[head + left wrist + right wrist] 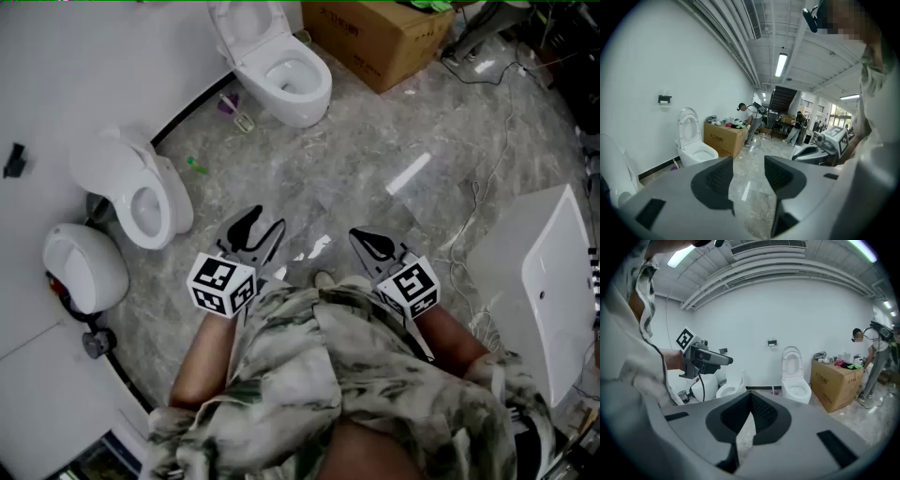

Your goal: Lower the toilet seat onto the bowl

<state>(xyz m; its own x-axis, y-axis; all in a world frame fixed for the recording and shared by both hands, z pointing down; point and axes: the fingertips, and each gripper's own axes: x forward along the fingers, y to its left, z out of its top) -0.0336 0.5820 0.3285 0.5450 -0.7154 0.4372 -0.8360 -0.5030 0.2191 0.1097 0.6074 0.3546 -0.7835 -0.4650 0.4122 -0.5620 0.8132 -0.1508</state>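
Observation:
A white toilet [291, 80] stands against the far wall with its seat [242, 23] raised upright. The left gripper view has that raised seat [688, 125] above the bowl [699, 152] at the left, and the right gripper view has the same toilet [796, 387] right of centre. My left gripper [255, 232] is held near my body over the floor, far from the toilet, open and empty. Beside it my right gripper [373, 246] has its jaw tips together with nothing between them. The pads [761, 411] meet at the tips.
A second white toilet [145, 197] and a round white fixture [84, 267] stand along the left wall. A cardboard box [380, 37] sits right of the far toilet. A white basin [548, 281] lies at the right, with cables [487, 187] on the marble floor. People [751, 123] stand far off.

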